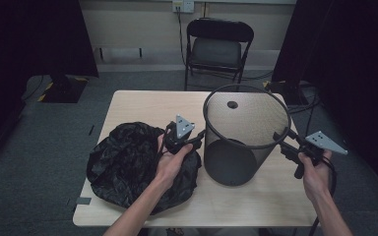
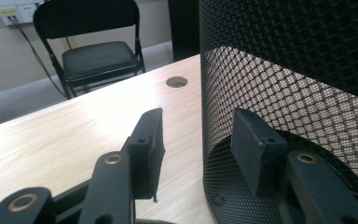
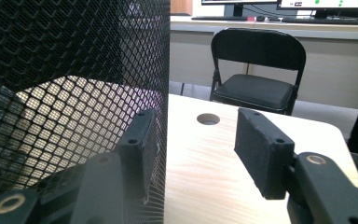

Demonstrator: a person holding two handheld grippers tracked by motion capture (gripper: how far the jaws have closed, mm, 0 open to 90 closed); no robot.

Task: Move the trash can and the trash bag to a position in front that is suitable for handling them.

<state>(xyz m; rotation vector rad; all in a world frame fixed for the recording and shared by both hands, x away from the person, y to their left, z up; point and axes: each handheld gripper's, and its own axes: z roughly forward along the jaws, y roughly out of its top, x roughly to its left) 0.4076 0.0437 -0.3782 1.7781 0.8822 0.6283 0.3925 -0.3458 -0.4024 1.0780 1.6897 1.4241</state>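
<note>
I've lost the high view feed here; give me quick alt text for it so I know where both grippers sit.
A black mesh bin stands upright on the wooden table, with the open left gripper at its left wall and the open right gripper at its right rim. A crumpled black bag lies under the left hand.

Black folding chair point(image 1: 219, 46) against pale wall point(image 1: 138, 22), grey floor point(image 1: 44, 147), dark curtains point(image 1: 29, 34), wall socket point(image 1: 183, 5)

The mesh bin point(image 1: 243, 132) screens the table point(image 1: 142, 105) behind it; its rim leaves both gripper views.
</note>
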